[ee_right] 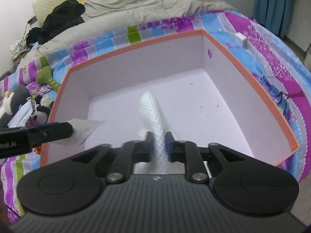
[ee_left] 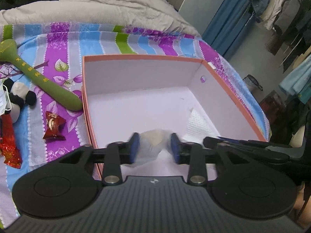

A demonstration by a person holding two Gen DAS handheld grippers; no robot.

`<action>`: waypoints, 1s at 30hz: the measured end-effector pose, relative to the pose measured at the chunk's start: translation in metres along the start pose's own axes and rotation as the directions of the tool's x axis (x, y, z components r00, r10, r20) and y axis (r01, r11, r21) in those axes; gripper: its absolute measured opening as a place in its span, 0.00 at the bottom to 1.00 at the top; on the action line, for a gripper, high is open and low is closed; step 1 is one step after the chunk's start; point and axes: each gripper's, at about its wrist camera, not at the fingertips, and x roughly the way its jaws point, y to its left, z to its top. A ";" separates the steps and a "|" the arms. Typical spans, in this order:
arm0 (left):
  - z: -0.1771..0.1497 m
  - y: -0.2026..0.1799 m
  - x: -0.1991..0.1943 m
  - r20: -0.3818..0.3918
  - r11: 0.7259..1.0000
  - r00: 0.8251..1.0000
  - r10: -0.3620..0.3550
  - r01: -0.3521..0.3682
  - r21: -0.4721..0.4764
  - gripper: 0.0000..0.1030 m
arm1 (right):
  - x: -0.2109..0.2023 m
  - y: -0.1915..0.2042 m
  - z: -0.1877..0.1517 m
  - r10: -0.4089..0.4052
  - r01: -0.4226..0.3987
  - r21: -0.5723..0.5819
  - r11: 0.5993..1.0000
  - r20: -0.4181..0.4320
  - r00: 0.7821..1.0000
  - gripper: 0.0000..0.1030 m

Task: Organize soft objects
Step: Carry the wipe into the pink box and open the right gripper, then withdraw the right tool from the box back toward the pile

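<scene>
Hovering over the orange-rimmed box (ee_left: 233,89) on the bed, the left gripper (ee_left: 154,147) is seen released around a crumpled tissue (ee_left: 150,145), the right gripper (ee_right: 157,147) loosened around a textured paper towel (ee_right: 152,108). Either piece could be dragged out if snagged on withdrawing fingers; the panda plush (ee_left: 16,95) remains outside.

Even cool indoor light, soft shadows, white box interior (ee_left: 145,101) bright, motion-blurred claw tips, strong fisheye bending at edges
</scene>
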 end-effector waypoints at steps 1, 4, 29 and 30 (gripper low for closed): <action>0.000 0.000 0.000 0.002 1.000 1.000 0.004 -0.004 0.000 0.58 | 0.002 -0.002 0.000 0.002 -0.002 0.008 1.000 -0.006 1.000 0.49; -0.001 0.000 -0.002 0.013 1.000 1.000 -0.007 0.007 0.003 0.60 | 0.006 -0.003 -0.001 0.002 -0.002 0.007 1.000 -0.010 1.000 0.53; -0.051 -0.007 -0.126 0.178 1.000 0.984 0.004 -0.010 0.029 0.60 | -0.089 0.033 -0.033 0.067 -0.063 -0.031 0.998 0.135 0.989 0.53; -0.056 -0.007 -0.132 0.185 1.000 0.983 0.005 -0.010 0.026 0.60 | -0.094 0.035 -0.036 0.073 -0.069 -0.032 0.997 0.142 0.987 0.53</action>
